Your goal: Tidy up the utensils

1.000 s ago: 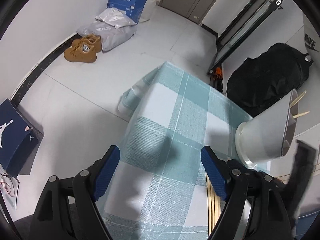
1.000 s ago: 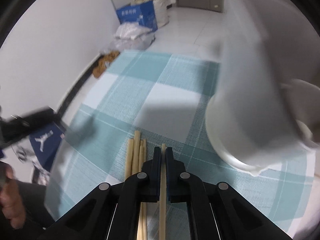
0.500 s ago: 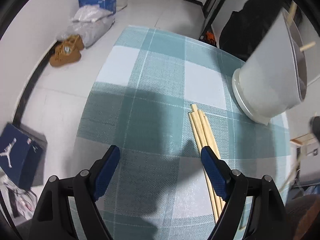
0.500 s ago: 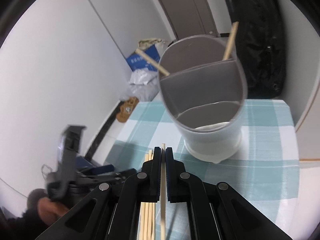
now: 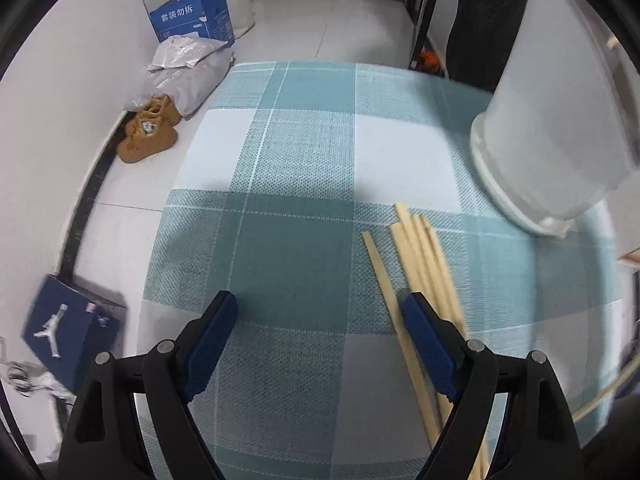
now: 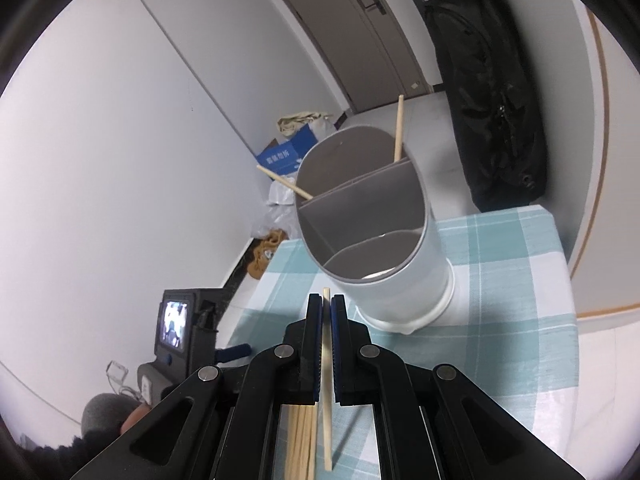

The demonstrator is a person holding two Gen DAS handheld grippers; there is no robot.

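Note:
Several wooden chopsticks (image 5: 420, 256) lie side by side on the teal checked tablecloth (image 5: 300, 140). My left gripper (image 5: 320, 302) hovers over the cloth just left of them; its jaws are opening and hold nothing, and the right finger overlaps the pile. A white divided utensil holder (image 6: 400, 276) stands on the cloth, with two chopsticks (image 6: 398, 128) leaning in its far compartment. My right gripper (image 6: 327, 300) is shut on one chopstick (image 6: 327, 400), raised in front of the holder's mouth. The holder's side (image 5: 552, 140) fills the left wrist view's right edge.
On the floor left of the table are tan shoes (image 5: 148, 136), grey bags (image 5: 188, 68), a blue carton (image 5: 192, 20) and a blue shoe box (image 5: 68, 332). A black bag (image 6: 488, 92) hangs behind the table by a door (image 6: 360, 28). A person's hand (image 6: 132, 416) shows low left.
My left gripper moved over the cloth and closer to the chopstick pile. My right gripper rose with its chopstick, and the holder's open top came into view.

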